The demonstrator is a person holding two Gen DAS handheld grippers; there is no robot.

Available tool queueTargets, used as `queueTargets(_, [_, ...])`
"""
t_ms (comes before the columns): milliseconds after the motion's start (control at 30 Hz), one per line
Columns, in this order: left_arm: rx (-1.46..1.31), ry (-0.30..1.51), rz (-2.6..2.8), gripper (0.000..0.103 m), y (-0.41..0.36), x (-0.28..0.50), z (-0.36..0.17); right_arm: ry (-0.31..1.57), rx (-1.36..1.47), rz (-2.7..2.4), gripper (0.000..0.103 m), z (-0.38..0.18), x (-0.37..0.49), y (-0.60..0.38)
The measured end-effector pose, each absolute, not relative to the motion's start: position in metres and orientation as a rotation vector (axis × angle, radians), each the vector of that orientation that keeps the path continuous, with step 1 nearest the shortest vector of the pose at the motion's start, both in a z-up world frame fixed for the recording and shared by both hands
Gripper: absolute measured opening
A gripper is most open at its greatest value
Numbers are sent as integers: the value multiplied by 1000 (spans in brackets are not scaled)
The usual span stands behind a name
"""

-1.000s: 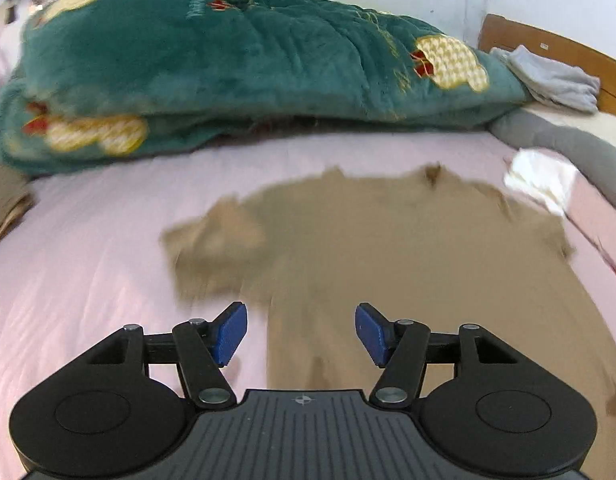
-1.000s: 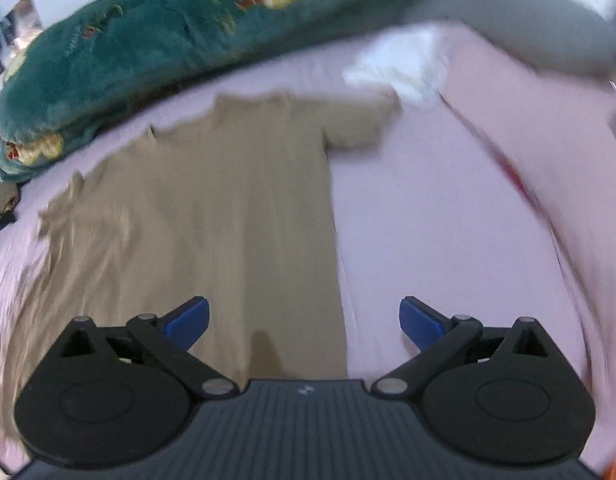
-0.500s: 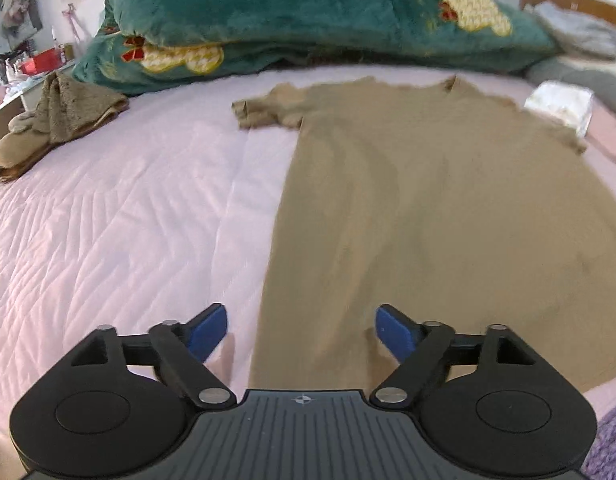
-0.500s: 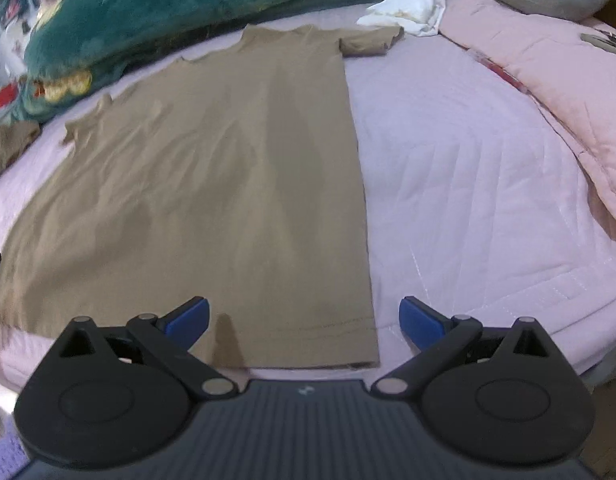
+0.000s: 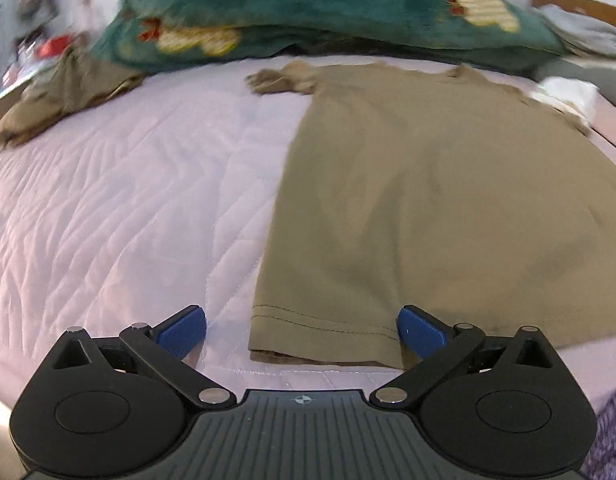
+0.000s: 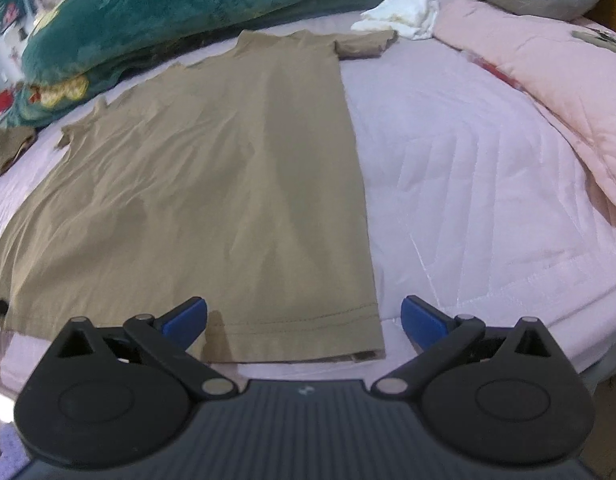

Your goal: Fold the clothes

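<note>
While both wide-open, empty grippers face the shirt, only right shows pink quilt.

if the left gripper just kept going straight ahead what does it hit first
Probably the hem corner of the tan shirt, lying flat on the bed between the open left gripper fingers. Depth is unclear.

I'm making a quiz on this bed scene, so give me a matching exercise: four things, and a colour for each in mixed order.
Things:
1. T-shirt
2. Plush blanket
3. Quilted bedsheet
4. Pads of the right hand-held gripper

Colours:
A. Blue
B. Pale pink
C. Tan
D. Dark green

Pairs: 1-C, 2-D, 3-B, 4-A
</note>
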State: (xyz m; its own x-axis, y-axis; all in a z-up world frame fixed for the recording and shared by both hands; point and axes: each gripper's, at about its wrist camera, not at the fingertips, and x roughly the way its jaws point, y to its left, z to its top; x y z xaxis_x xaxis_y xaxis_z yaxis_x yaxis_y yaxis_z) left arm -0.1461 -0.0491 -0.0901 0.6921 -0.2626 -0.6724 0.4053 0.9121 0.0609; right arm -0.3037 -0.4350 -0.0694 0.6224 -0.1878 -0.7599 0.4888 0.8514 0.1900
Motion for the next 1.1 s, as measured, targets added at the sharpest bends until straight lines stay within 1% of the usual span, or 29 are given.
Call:
queueTargets(67, [230,707,-412,100,-47,-142,-86,815,392,-416,103,-69,-303,-430])
queueTargets(167, [233,685,-506,100,-50,-135,-82,847,362,-426,103,-68,-298,-423])
queueTargets(200, [220,714,-539,95,-53,-130,-84,854,360,-430,103,-67,-295,-422])
queueTargets(267, [226,725,-580,91,-58,-127,-88,842,392,-453,103,-67,-295,-423])
queueTargets(367, [257,682,-621,68,-64,-133,-90,797,507,-495,103,-64,-301,-427])
queueTargets(400, [232,672,-633,48,-62,-134,-89,788,536,-499,103,-63,-303,-430])
queueTargets(433, [207,666,-643,34,-61,-134,-88,780,564,-503,103,-62,-305,-432])
queueTargets(467, [171,675,-648,28,-60,-130,-88,783,574,-506,103,-61,-305,-433])
queueTargets(500, [110,691,-661,10,-56,-125,-88,789,577,-506,103,-60,-306,-434])
queueTargets(567, [-9,740,-669,8,-53,-119,-91,805,569,-499,103,-61,-306,-436])
queueTargets(667, [-40,756,-658,9,-41,-124,-90,824,560,-482,103,-61,-304,-439])
queueTargets(833, [-78,789,-643,5,-19,-132,-90,838,554,-466,103,-61,-302,-443])
queueTargets(967, [-91,788,-668,5,-3,-127,-86,829,557,-447,103,-62,-303,-447])
queueTargets(1067, [-122,775,-678,10,1,-121,-78,823,560,-433,103,-62,-304,-450])
queueTargets(1100, [-130,783,-687,20,-2,-118,-78,821,561,-429,103,-62,-304,-451])
